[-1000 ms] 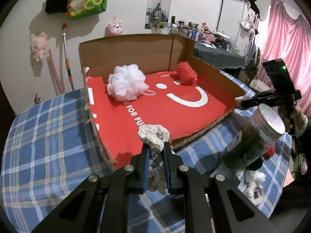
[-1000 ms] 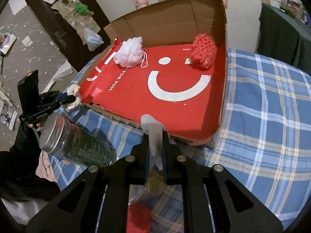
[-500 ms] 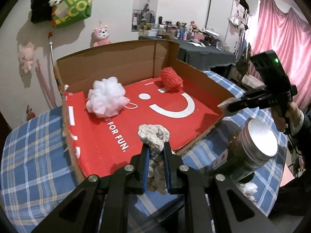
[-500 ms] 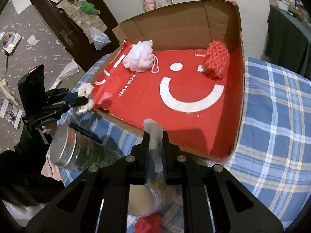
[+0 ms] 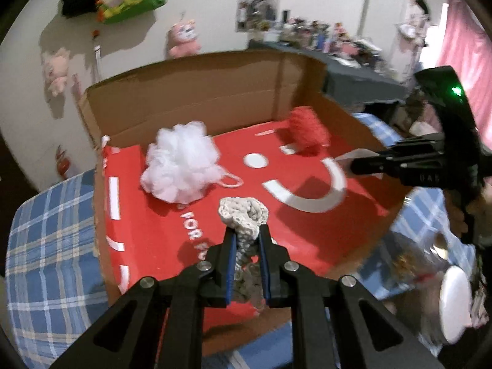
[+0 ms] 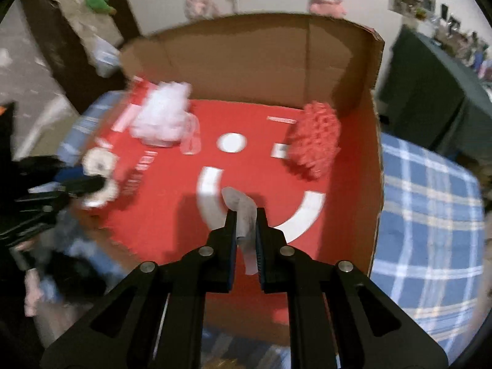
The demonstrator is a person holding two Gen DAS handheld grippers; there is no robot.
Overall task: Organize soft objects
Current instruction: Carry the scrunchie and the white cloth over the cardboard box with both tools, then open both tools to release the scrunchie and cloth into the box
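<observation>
An open cardboard box [image 5: 196, 92] with a red smiley floor [image 6: 172, 215] stands on the plaid table. In it lie a white mesh pouf [image 5: 180, 166] at the back left and a red knitted ball [image 5: 306, 135] at the back right. My left gripper [image 5: 246, 236] is shut on a beige knitted cloth [image 5: 243, 212], held over the box's front left. My right gripper [image 6: 244, 212] is shut on a thin white cloth [image 6: 243, 212], held over the smile. The right gripper also shows in the left wrist view [image 5: 356, 164], the left one in the right wrist view [image 6: 98, 183].
A jar with a silver lid [image 5: 452, 301] lies on the blue plaid tablecloth [image 5: 46, 246] in front of the box, at its right. The box has tall brown back and right walls [image 6: 376, 184]. Plush toys hang on the wall behind.
Both grippers have moved forward from the table's front edge to over the box floor, each still holding its cloth. The view is blurred by motion.
</observation>
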